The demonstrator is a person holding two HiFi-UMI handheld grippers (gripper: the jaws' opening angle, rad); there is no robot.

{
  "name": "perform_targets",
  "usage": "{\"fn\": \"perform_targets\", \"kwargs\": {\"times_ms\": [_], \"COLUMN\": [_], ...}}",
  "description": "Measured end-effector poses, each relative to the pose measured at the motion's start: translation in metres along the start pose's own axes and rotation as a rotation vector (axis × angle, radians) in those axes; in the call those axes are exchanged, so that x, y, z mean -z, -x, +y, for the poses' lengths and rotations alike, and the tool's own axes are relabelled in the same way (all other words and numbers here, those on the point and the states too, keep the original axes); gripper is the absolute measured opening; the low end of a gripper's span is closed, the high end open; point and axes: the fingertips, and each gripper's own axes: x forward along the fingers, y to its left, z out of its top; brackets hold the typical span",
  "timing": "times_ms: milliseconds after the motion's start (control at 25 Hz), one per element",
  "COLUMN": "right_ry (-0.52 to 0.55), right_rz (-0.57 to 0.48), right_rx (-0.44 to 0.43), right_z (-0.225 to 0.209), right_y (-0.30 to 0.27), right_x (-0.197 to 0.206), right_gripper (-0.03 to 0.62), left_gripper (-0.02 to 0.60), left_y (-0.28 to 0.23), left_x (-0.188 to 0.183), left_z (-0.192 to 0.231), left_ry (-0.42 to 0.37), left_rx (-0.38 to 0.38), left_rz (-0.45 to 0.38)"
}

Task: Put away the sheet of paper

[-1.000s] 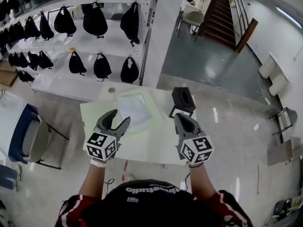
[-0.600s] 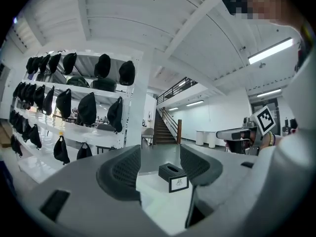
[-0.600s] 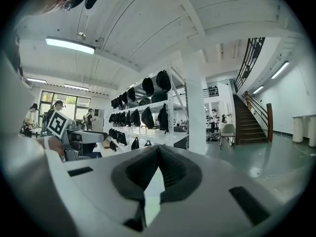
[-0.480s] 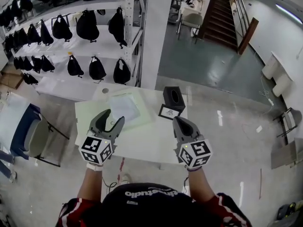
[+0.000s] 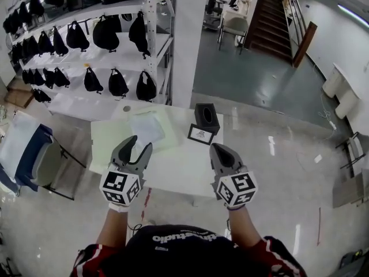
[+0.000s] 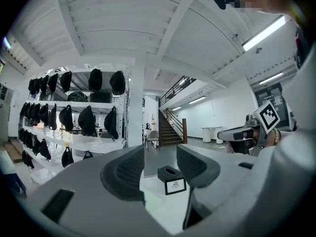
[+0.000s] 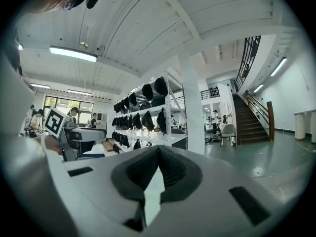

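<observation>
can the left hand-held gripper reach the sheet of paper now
Probably yes: the left hand-held gripper, its empty jaws open though just closed a little, faces the sheet of paper with nothing standing between.

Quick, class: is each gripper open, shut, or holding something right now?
Left gripper: open, jaws have just been closing a little, nothing between them.
Right gripper: shut, holding nothing.

Crops the blue chair (image 5: 31, 154) at nine o'clock; cannot read print on the card (image 5: 200, 134), too small.
</observation>
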Motion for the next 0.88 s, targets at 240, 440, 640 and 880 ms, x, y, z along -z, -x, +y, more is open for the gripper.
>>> {"fn": "perform_targets", "kwargs": {"times_ms": [240, 440, 640, 880], "right_ry": [0.004, 0.009, 0.004, -0.006], "right_rz": [-0.005, -0.025, -0.037, -0.062], "right_rx": [0.010, 0.019, 0.034, 0.050], "right_z": [0.014, 0.030, 0.039, 0.044], "right_y": [-0.005, -0.010, -0.011, -0.010], "right_x": [-0.002, -0.007, -0.008, -0.014], "right_gripper": [-0.008, -0.007, -0.008, -0.008], "left_gripper": [0.137, 0.089, 0.044, 0.008], "left_y": [0.009, 0.017, 0.023, 0.027], "left_x": [-0.007, -0.005, -0.008, -0.009], "left_z": [0.023, 0.037, 0.047, 0.053], "left_ry": [0.006, -0.027, -0.026, -0.025], "left_rx": [-0.034, -0.038, -0.046, -0.038], "left_rz": [-0.019, -0.001, -0.016, -0.018]}}
